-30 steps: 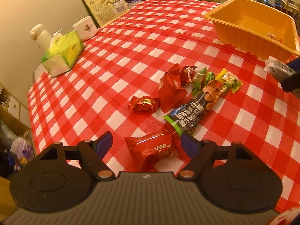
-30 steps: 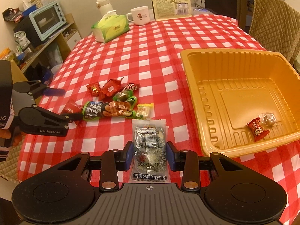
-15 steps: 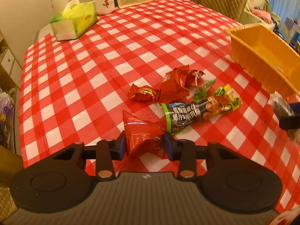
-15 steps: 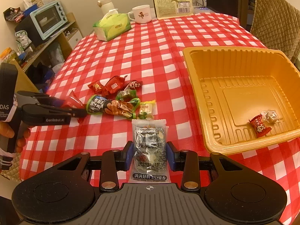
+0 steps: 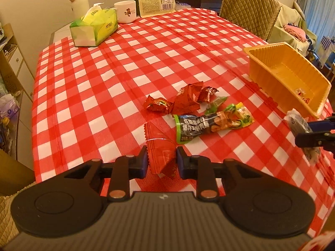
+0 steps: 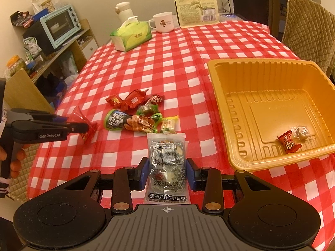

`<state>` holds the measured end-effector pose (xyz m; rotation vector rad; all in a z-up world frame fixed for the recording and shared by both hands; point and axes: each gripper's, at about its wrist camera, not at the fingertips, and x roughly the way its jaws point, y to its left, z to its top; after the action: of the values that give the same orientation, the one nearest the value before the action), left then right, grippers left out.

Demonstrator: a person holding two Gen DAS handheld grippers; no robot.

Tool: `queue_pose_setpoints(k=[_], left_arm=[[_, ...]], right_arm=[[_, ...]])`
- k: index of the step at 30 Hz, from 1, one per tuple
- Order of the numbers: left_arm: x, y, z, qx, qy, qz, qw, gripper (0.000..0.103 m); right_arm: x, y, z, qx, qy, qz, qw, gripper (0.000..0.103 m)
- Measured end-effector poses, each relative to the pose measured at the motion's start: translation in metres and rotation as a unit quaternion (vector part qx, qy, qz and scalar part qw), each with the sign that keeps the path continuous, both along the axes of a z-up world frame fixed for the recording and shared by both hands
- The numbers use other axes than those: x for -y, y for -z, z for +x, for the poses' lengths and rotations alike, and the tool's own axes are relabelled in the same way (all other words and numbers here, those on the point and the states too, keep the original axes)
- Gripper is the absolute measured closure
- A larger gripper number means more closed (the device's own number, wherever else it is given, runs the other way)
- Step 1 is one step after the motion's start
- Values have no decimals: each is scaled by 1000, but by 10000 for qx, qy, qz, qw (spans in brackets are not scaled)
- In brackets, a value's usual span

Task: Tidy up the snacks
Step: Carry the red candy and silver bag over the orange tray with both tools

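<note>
Pinching a red packet (image 5: 160, 146) in the left gripper (image 5: 162, 161), a clear sesame-cake packet (image 6: 166, 163) in the right gripper (image 6: 166, 173). Seen clearly only from right wrist: 2 candies, apparently, in orange tray (image 6: 219, 96) at 3 o'clock.

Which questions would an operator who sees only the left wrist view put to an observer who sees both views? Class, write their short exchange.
Operator: What is the right gripper holding?
Observer: The right gripper is shut on a clear packet with dark filling and printed lettering.
Operator: What lies in the tray?
Observer: Two sweets lie in the orange tray, a red candy and a clear-wrapped candy, side by side near its front wall.
</note>
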<state>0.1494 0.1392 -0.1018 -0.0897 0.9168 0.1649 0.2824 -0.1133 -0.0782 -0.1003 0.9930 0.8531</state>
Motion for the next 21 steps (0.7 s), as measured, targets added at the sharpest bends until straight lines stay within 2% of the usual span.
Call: queue_pose_setpoints(k=[10,21], left_arm=[[38,-19,-24,91,143,-126,9998,78],[97,-41,-25,208,406,-288,9985,78]], right_arm=[[19,-10,-9,33,-60,165,9998,65],[60,-24,-5,73,-76,281,9995,65]])
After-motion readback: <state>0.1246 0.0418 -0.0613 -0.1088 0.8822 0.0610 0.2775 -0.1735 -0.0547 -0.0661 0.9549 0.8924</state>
